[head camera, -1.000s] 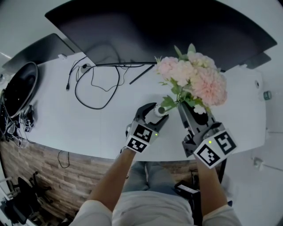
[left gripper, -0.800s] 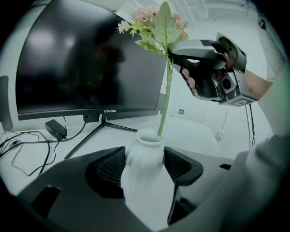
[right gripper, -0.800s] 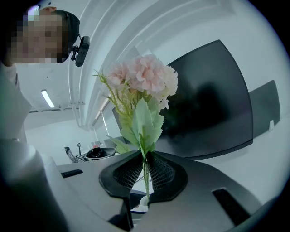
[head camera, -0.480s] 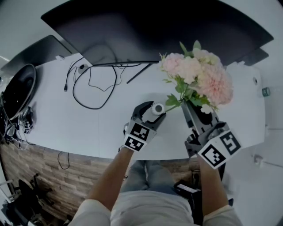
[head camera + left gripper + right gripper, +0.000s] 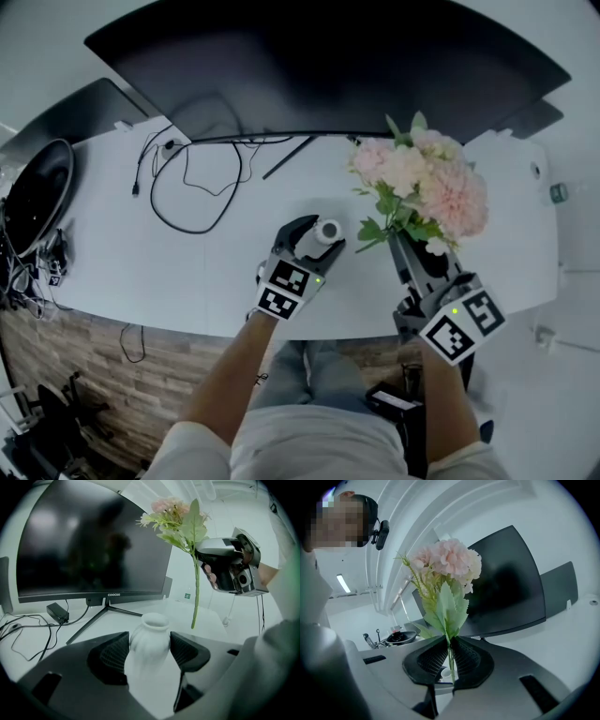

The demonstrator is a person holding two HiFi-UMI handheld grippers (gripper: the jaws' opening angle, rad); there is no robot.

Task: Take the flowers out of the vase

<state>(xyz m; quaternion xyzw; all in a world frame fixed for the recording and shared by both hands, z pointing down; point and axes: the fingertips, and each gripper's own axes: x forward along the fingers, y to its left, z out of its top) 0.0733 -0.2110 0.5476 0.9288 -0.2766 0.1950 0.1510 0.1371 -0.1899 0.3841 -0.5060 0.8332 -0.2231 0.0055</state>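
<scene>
Flowers (image 5: 422, 183), stems pinched in the right gripper (image 5: 450, 660), hang clear of the vase (image 5: 330, 229) clamped by the left gripper (image 5: 148, 652).

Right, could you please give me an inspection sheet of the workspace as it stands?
Surface: white table, monitor at its back.
Job's things: white vase upright; pink flowers out of it, stem hanging free beside it.
Clutter: one small item at the right edge, too small to tell.
Grippers: left tongs shut on the vase; right tongs shut on the stem.
Cables: black cable looped on the table's left; adapter by the monitor stand.
Surroundings: brick-patterned surface below the table's near edge.
</scene>
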